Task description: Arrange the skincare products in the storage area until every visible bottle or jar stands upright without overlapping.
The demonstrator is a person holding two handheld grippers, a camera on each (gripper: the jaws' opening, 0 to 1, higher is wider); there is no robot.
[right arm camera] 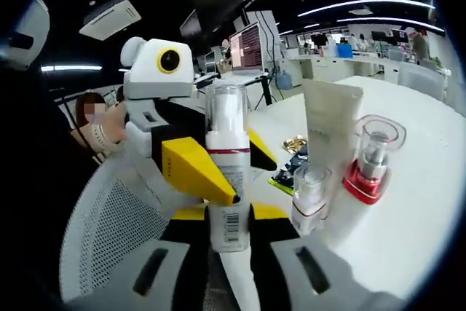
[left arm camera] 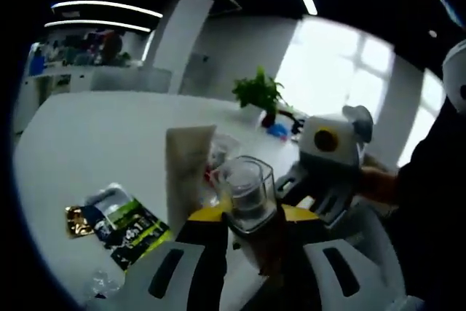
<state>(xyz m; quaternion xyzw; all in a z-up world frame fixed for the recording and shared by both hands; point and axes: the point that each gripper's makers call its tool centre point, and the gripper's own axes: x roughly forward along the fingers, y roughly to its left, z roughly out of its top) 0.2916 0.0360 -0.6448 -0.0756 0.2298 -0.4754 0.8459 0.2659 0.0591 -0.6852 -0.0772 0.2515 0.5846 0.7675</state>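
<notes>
Office space with ceiling light strips and bright windows lies behind a wide white counter (left arm camera: 87, 143), where we are sorting skincare products. Largest on it is a tall pale tube (right arm camera: 329, 129) standing on its cap, with a red-based bottle (right arm camera: 375, 162) under a clear cap just beside it and a small clear-capped bottle (right arm camera: 311, 198) in front; all three stand upright and close together, though whether they touch we cannot tell. Flat sachets (left arm camera: 124, 227) lie loose on the counter, well apart from the potted plant (left arm camera: 260, 95) at the far edge. Our right hand-held gripper (right arm camera: 229, 231) is clenched on a white pump bottle (right arm camera: 227, 172), its long axis upright between the jaws, lifted above the counter and off to the side of the standing group. In the left gripper view, our left hand-held gripper (left arm camera: 251, 242) appears closed on a clear-capped bottle (left arm camera: 247, 193), also held upright, with the tube just beyond it. We judge the step in hand to be setting down the pump bottle: the standing group lies ahead and to the right of the right hand-held gripper, which is the nearer one for an open spot beside the small bottle. The sachets still lie flat.
</notes>
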